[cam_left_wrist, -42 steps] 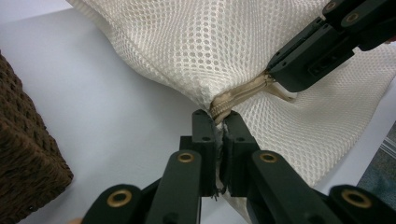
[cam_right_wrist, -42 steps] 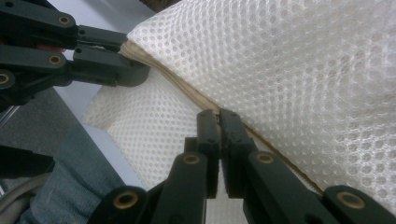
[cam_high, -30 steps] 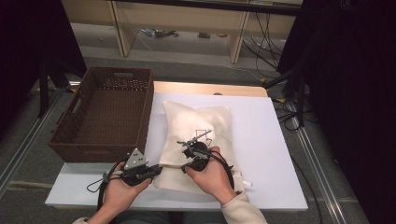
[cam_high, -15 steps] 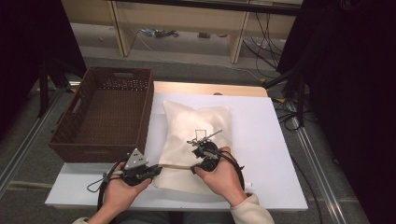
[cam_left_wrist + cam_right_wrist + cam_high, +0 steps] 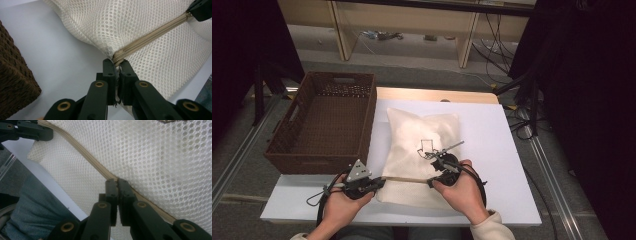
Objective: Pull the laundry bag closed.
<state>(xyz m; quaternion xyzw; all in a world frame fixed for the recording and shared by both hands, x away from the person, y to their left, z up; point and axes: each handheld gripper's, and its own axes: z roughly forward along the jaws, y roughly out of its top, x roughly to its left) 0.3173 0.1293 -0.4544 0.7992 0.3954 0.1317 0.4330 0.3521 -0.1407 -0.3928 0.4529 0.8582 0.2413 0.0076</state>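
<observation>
Left gripper [image 5: 116, 66]: jaws pinched on zipper [image 5: 150, 36] end at mesh bag [image 5: 422, 150] corner, near table [image 5: 512, 150] front edge. Right gripper [image 5: 117, 182]: jaws closed on zipper farther along, probably on slider, not visible. Likely step: run zipper. Keep left anchor firm, tape taut, pull right straight along track, avoid snagging mesh. Beyond, left: wicker basket [image 5: 319, 127], beside bag.

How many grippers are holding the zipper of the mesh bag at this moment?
2. The left gripper is shut on the zipper at its end, by the mesh bag's corner nearest the basket. The right gripper is shut on it farther along.
</observation>
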